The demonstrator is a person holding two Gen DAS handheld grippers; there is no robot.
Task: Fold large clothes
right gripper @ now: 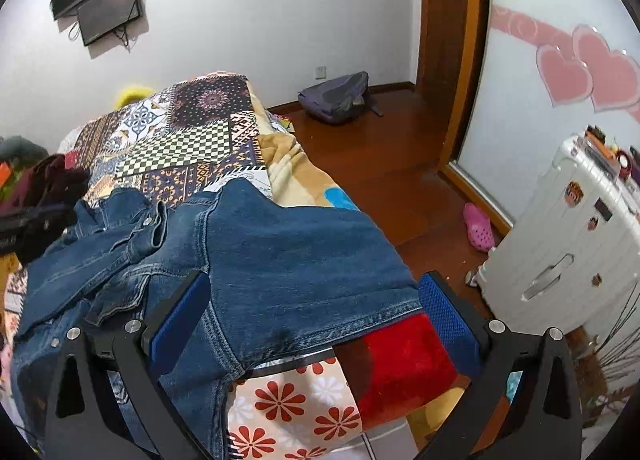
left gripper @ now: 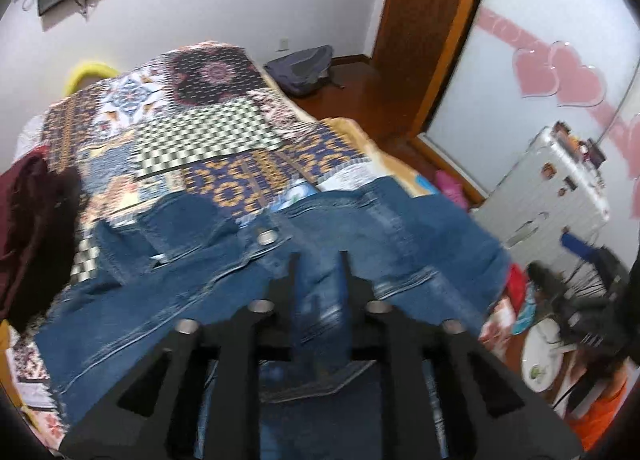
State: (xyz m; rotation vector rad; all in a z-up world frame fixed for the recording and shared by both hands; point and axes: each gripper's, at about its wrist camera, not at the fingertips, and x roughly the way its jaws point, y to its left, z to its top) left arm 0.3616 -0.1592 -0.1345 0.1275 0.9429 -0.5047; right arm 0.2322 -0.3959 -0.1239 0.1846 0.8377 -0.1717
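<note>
A blue denim jacket (left gripper: 200, 292) lies spread across the near end of the bed, its metal button (left gripper: 267, 237) facing up. My left gripper (left gripper: 319, 258) hovers low over the jacket's middle. Its black fingers stand a narrow gap apart, and a fold of denim runs through that gap without being visibly pinched. In the right wrist view the jacket (right gripper: 288, 252) has its crumpled collar at the left and its hem along the bed's near edge. My right gripper (right gripper: 315, 276) is spread wide over that hem, blue pads (right gripper: 184, 316) clear of the cloth.
The patchwork bedspread (right gripper: 180, 148) covers the far bed. A maroon garment (left gripper: 28, 220) is heaped at the left. Red cloth (right gripper: 400, 364) and a floral sheet (right gripper: 288, 400) hang at the near edge. On the wooden floor are a backpack (right gripper: 336, 98), a pink slipper (right gripper: 478, 230) and a white suitcase (right gripper: 568, 252).
</note>
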